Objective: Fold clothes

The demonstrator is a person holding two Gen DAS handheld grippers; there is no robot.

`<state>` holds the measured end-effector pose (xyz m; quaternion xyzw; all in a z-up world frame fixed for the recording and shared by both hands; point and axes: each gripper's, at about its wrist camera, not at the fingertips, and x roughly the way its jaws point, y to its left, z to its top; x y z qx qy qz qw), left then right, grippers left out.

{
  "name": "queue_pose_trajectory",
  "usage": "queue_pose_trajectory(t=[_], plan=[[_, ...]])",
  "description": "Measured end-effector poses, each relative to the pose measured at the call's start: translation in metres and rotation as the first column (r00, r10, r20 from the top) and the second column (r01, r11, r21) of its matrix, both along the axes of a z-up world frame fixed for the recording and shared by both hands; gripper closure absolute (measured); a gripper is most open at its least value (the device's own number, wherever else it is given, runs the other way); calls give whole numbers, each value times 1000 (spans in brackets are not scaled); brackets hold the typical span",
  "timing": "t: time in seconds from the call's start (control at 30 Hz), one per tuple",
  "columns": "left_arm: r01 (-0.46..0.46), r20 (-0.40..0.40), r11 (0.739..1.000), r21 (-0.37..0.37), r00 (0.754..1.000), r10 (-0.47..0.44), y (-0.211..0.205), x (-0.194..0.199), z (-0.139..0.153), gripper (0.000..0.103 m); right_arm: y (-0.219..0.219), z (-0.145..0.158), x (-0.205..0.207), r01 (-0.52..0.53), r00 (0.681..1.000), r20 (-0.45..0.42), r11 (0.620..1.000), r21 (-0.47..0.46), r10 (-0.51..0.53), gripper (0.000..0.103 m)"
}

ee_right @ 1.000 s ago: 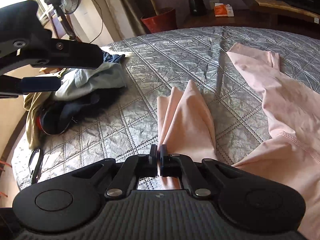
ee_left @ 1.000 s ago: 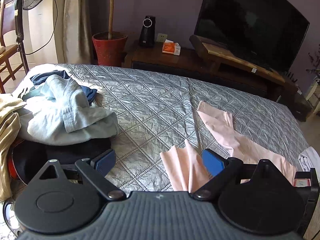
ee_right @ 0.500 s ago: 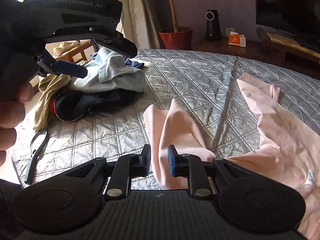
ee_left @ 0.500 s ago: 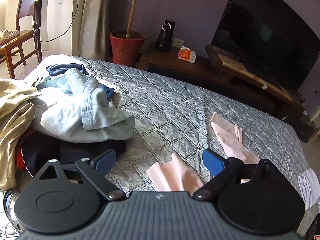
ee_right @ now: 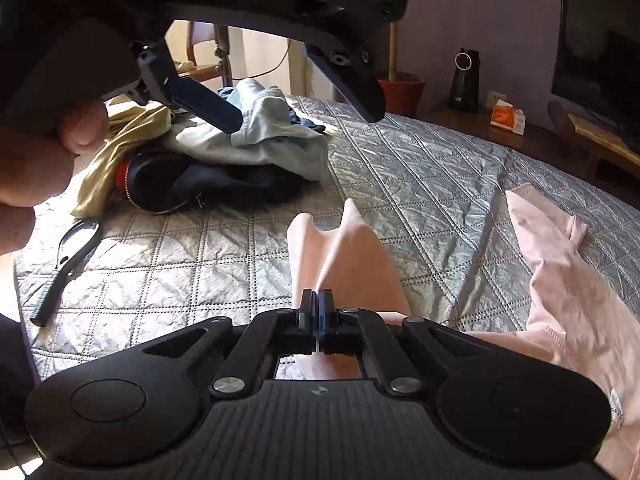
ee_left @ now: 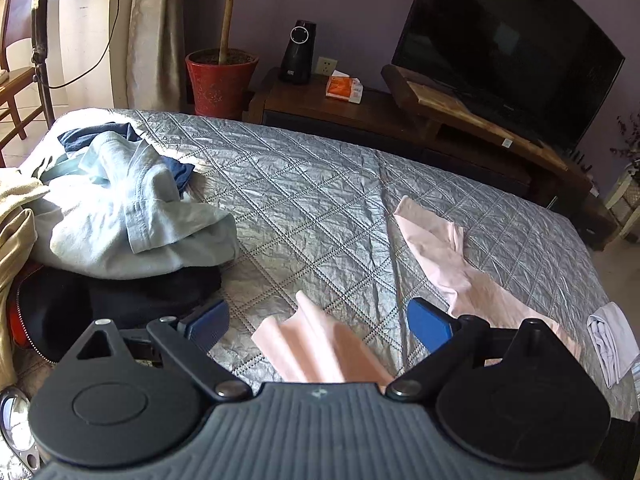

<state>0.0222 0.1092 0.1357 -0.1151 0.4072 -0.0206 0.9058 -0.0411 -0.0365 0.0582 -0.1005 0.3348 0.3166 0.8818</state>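
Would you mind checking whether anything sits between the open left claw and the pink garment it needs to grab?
Nothing visible does. The left claw hangs open directly above a raised fold of the pink garment, with only bare quilt around. The clothes pile lies off to its left, and the right claw already pinches that fold.

Pink garment (ee_right: 348, 256), silver quilted bedspread (ee_left: 320, 208)

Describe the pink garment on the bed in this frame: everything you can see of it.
The pink garment is pale pink, of thin, soft-looking fabric with a stitched hem and a small label at one edge. It lies partly spread on the grey quilted bedspread, one narrow end stretching toward the TV side. A bunched fold rises in ridges where the right gripper is shut on it. The left gripper hovers open above that fold, not touching it.
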Motion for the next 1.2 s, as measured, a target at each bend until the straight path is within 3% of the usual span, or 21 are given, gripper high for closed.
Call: queue_pose_trajectory(t=[0.07,0.1,0.13,0.2,0.27,0.37,0.47,0.63,0.9,0.93,0.97,1.03,1.1,1.2], plan=[[-4,4,1000,-23,1000,4,7,0,2,8,-5,3,-4,22,1000,17,999,-31,-22,100],[-8,6,999,-33,1000,8,10,0,4,7,-10,2,-2,91,996,32,993,-73,-89,97],[-22,9,999,-38,1000,22,15,0,5,7,-15,2,0,163,986,51,980,-115,-158,81],[-53,14,997,-47,998,54,24,0,7,6,-27,1,2,261,965,65,956,-132,-255,79],[-60,15,996,-59,998,61,27,0,7,6,-32,5,-3,297,954,89,947,-123,-287,79],[-69,15,995,-78,997,70,32,1,8,6,-13,12,-24,154,981,131,985,-79,-143,78],[-77,16,992,-97,997,79,37,1,8,6,23,5,-35,41,988,154,986,-163,-16,72],[-42,26,998,-49,999,44,25,1,9,6,33,-3,-13,166,984,96,975,-150,-152,70],[-76,26,995,-64,997,77,32,0,9,6,55,-24,4,91,995,62,972,-218,-79,72],[-77,26,995,-65,997,78,32,1,9,6,55,-25,5,91,995,56,973,-212,-80,95],[-78,25,995,-66,997,80,32,1,9,6,54,-26,5,91,995,51,975,-204,-83,101],[-72,27,996,-61,997,73,30,1,9,6,52,-22,1,81,996,44,982,-171,-75,103],[-65,29,996,-56,997,67,28,1,9,6,56,-9,-16,48,995,92,989,-139,-35,103],[-67,27,996,-58,997,69,26,2,9,6,67,0,-43,-90,993,66,994,-67,94,103]])
